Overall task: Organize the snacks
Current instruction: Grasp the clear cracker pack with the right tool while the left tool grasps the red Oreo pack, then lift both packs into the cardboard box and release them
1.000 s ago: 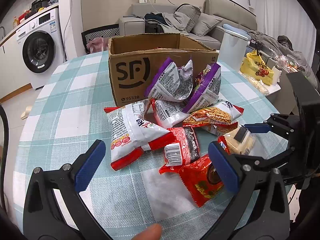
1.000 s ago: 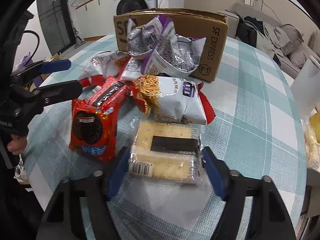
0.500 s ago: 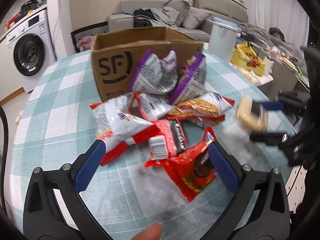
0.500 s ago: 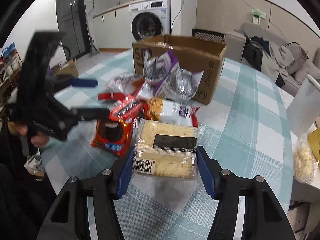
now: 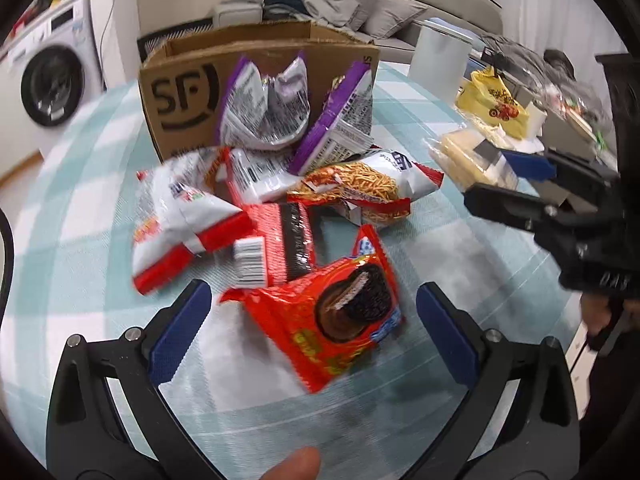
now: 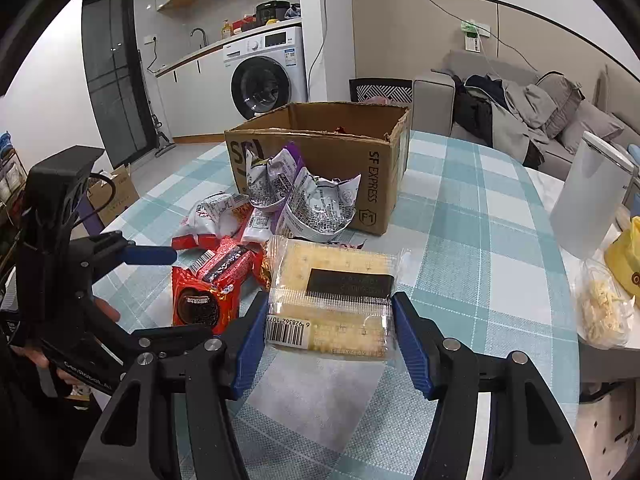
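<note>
My right gripper point(image 6: 330, 336) is shut on a clear-wrapped cracker pack point(image 6: 332, 300) and holds it lifted above the table; the pack also shows in the left wrist view point(image 5: 472, 158). My left gripper point(image 5: 312, 328) is open, low over a red chocolate-cookie pack point(image 5: 336, 316), which lies between its fingers untouched. Behind it lie a red biscuit pack point(image 5: 276, 244), a white-and-red bag point(image 5: 176, 216), a noodle-snack bag point(image 5: 368, 184) and two purple bags point(image 5: 264, 108). An open SF cardboard box point(image 6: 320, 152) stands behind the pile.
The round table has a teal checked cloth point(image 6: 472, 216). A white container point(image 6: 588, 204) stands at its right edge, with a yellow bag point(image 6: 624, 260) and a clear bag of snacks point(image 6: 604, 312) beside it. A washing machine point(image 6: 264, 80) and sofa point(image 6: 520, 108) are beyond.
My right gripper has lifted the cracker pack off the table and up toward the box. My left gripper has moved forward over the red cookie pack and stays open.
</note>
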